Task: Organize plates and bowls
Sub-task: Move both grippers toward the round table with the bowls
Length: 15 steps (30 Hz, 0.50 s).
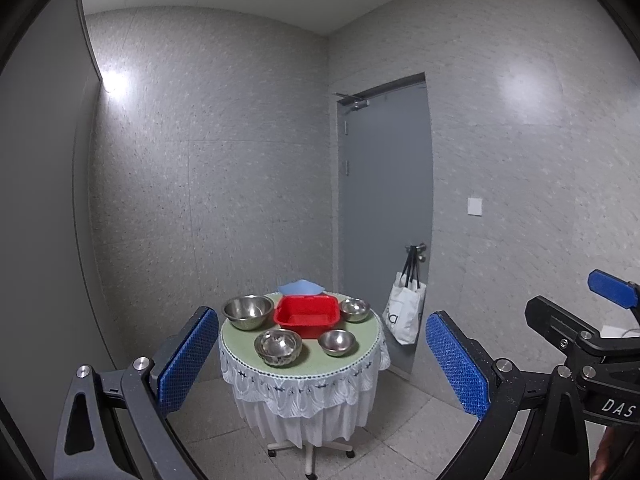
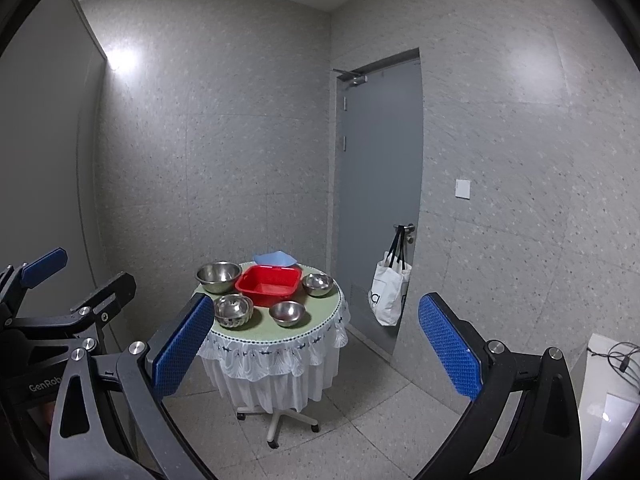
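A small round table [image 1: 240, 354] with a green top and white frilled cloth stands some way ahead. On it sit a red square basin [image 1: 307, 315], a large steel bowl [image 1: 248, 311] at back left, a fluted steel bowl [image 1: 278, 347] at front left, a small steel bowl [image 1: 337, 342] at front right and another [image 1: 355, 309] at back right. A blue plate [image 1: 301, 287] lies behind the basin. My left gripper [image 1: 322, 364] is open and empty, well short of the table. My right gripper [image 2: 316, 346] is open and empty too; the table [image 2: 320, 310] shows between its fingers.
A grey door [image 1: 384, 208] is in the right wall, with a white tote bag [image 1: 404, 312] hanging from its handle. The table stands on a wheeled pedestal [image 2: 278, 420] on a tiled floor. A white unit with cables [image 2: 612, 364] is at far right.
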### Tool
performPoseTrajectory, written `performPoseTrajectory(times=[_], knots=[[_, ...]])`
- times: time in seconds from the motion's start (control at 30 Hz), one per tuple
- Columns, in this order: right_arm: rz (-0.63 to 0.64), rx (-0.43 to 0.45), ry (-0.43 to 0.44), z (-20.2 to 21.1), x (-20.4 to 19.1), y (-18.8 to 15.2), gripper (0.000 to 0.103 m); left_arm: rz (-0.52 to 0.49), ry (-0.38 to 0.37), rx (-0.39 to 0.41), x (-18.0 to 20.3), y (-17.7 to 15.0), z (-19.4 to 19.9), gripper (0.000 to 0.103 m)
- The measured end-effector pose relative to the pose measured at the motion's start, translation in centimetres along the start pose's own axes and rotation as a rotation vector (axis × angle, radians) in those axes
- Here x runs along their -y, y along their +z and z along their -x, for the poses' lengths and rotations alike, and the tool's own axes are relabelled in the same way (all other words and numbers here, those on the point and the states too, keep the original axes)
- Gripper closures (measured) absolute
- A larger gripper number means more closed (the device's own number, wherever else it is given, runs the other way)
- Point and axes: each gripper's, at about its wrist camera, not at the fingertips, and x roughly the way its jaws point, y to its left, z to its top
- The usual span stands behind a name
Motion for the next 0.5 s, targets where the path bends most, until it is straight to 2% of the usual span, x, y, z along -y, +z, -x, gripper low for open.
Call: performPoseTrajectory(times=[0.33,0.5], knots=[[-0.026,-0.005,-0.026,-6.0,-4.2,1.4,0.0,-0.017,-0.041,-0.002,-6.4,1.7,-8.4,0.0],[-0.032,-0.012,-0.025,-9.2,-5.7,1.6,0.0,-0.014,-0.054,-0.015,-10.4,1.6,-13.0,0.001]])
